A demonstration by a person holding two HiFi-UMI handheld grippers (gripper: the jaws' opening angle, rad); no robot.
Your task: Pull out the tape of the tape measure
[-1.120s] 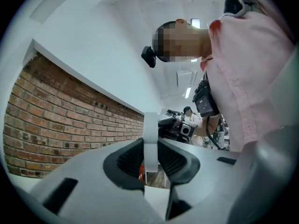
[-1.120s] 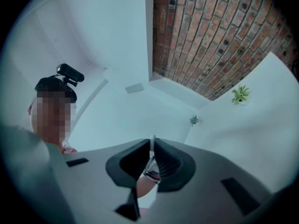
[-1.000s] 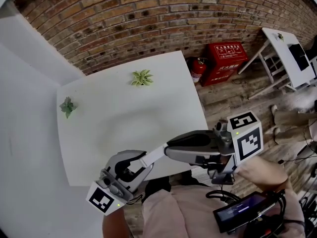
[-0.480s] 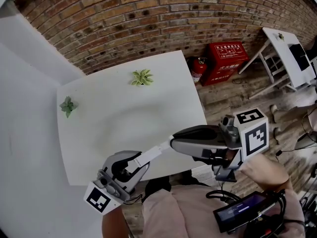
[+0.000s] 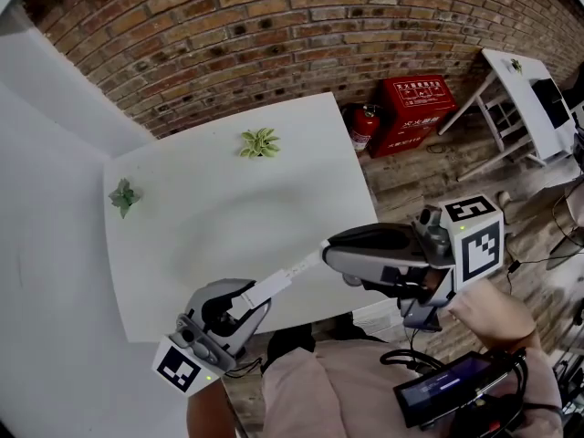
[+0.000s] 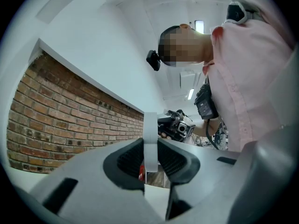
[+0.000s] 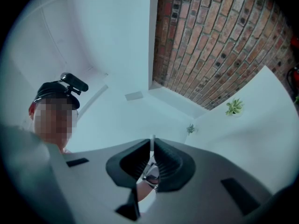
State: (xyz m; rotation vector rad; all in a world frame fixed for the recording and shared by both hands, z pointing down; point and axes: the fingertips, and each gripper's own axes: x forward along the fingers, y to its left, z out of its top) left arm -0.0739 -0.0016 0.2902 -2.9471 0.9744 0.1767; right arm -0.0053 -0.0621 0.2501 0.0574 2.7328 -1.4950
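Note:
A white tape (image 5: 287,274) runs taut between my two grippers, over the near edge of the white table (image 5: 210,217). My left gripper (image 5: 246,302) at the lower left is shut on the tape measure, whose case is mostly hidden between the grey fingers. My right gripper (image 5: 330,250) is shut on the tape's free end. In the left gripper view the tape (image 6: 150,143) stands edge-up between the jaws and leads to the right gripper (image 6: 176,126). In the right gripper view the tape (image 7: 153,146) shows as a thin strip pinched between the pads.
Two small green plants (image 5: 259,142) (image 5: 124,195) sit on the table's far side. A brick wall (image 5: 274,26) stands behind. A red box (image 5: 415,108) and a fire extinguisher (image 5: 363,128) stand on the floor at right, near another white table (image 5: 529,99).
My right gripper has moved to the right, away from the left one, and the stretch of white tape between them has grown longer. The left gripper has stayed put.

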